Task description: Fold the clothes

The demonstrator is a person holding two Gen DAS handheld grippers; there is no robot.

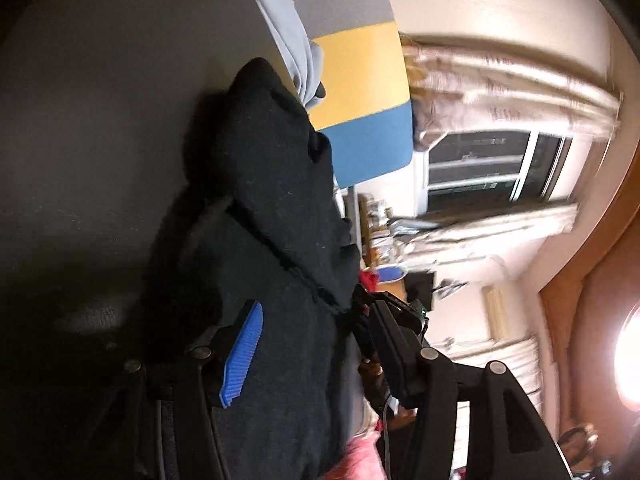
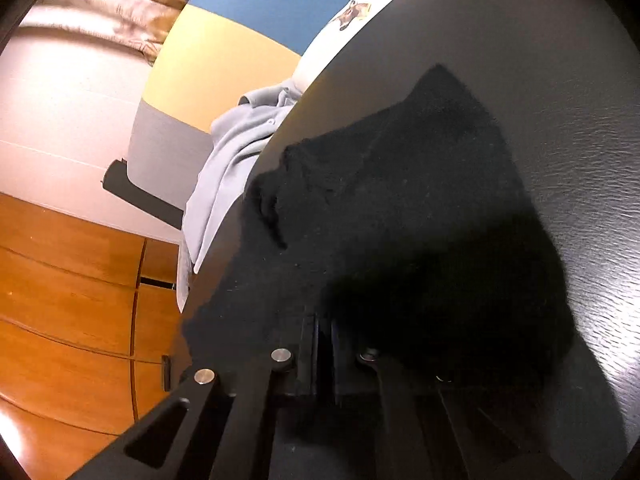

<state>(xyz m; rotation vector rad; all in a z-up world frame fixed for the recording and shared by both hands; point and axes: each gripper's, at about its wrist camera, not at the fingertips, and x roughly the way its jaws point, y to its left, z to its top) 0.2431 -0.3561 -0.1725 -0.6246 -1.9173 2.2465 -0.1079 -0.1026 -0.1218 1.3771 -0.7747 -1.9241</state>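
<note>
A grey, yellow and blue striped board [image 2: 224, 64] stands near patterned curtains [image 1: 500, 80] and a dark window [image 1: 492, 168].

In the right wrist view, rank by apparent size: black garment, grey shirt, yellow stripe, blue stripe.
1. Black garment, largest, though nearest the camera.
2-3. Yellow stripe and grey shirt look alike; not ranked.
4. Blue stripe, cut off by the frame.

A lived-in home room: curtained window [image 1: 492, 168], wooden cabinet doors [image 2: 72, 300], cluttered shelf [image 1: 380, 232], garments on a dark table [image 2: 560, 80] before a grey, yellow and blue panel [image 2: 224, 60].
</note>
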